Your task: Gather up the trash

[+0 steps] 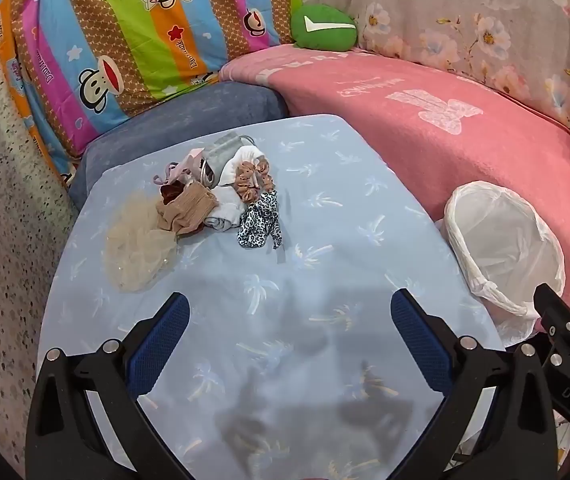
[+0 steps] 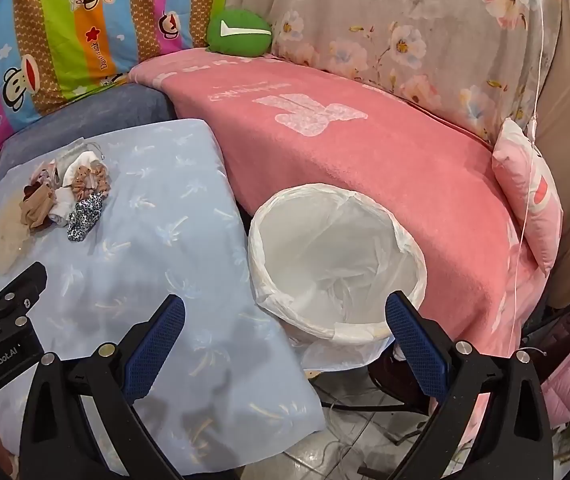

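Note:
A pile of small cloth items (image 1: 209, 196) lies at the far left of the blue palm-print table (image 1: 325, 248): a leopard-print scrunchie (image 1: 259, 220), a tan scrunchie (image 1: 251, 178), a beige mesh pouf (image 1: 137, 244), a grey face mask (image 1: 221, 154). The pile also shows in the right wrist view (image 2: 65, 196). A bin lined with a white bag (image 2: 337, 264) stands right of the table and looks empty. My left gripper (image 1: 289, 320) is open and empty above the table's near part. My right gripper (image 2: 285, 320) is open and empty, over the gap between table and bin.
A pink blanket (image 1: 445, 140) covers the sofa behind the table and bin. A striped cartoon quilt (image 1: 125, 40), a green cushion (image 1: 323, 26) and a floral cover (image 2: 405, 32) lie at the back. Tiled floor with cables (image 2: 345, 432) shows below the bin.

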{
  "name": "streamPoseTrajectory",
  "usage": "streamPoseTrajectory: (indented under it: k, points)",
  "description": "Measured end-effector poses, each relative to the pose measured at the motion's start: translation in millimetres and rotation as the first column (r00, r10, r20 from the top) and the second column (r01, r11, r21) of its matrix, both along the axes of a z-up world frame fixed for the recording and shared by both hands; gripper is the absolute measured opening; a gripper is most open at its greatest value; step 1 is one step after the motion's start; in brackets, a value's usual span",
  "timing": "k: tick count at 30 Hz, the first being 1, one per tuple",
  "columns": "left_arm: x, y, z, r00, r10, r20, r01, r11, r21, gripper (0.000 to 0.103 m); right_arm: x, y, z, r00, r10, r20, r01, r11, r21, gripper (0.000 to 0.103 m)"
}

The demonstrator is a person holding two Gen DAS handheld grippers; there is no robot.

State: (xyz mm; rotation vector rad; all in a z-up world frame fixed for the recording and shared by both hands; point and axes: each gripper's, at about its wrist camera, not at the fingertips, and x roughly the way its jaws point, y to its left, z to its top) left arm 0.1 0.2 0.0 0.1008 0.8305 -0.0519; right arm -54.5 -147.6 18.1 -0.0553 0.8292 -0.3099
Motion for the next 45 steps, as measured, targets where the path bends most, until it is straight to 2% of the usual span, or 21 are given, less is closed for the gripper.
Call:
streamPoseTrajectory:
  k: [45]
  points:
    - [-2.2,0.4,6.2,0.999,0.001,0.04,-0.002,1.0,0.015,0.096,2.5,-1.0,7.0,1.0,0.003,0.026,-0.004,1.0,0.021,0.097]
